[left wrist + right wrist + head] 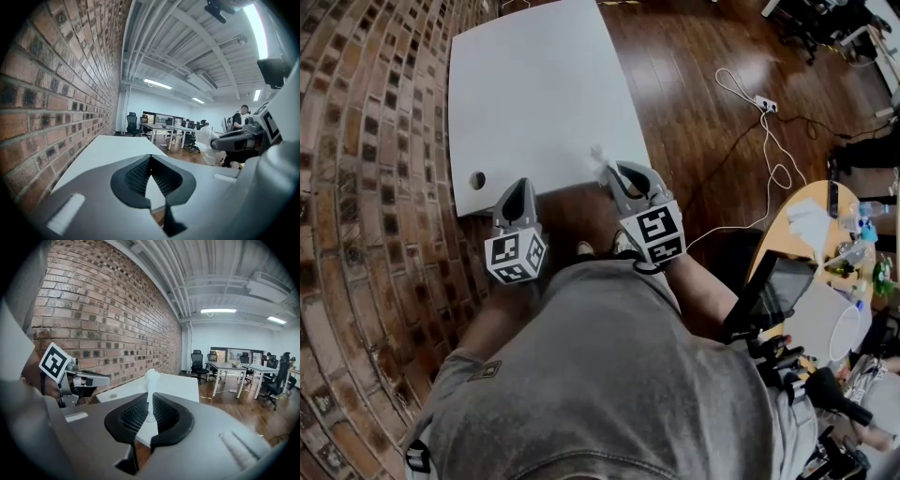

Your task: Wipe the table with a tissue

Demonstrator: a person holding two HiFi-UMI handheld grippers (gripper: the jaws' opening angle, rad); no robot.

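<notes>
The white surface (pixel 544 94) stands on a dark wooden floor (pixel 694 103), its left edge along a brick wall (pixel 366 141). A round hole (pixel 477 179) marks its near left corner.

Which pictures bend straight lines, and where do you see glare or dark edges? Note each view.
Head view: glare streaks the floor, and the wall bows. Left gripper view: the fisheye lens curves the brick courses, and the ceiling light blows out white. Right gripper view: dark corners ring the picture, while the tissue reads fairly sharp.
</notes>
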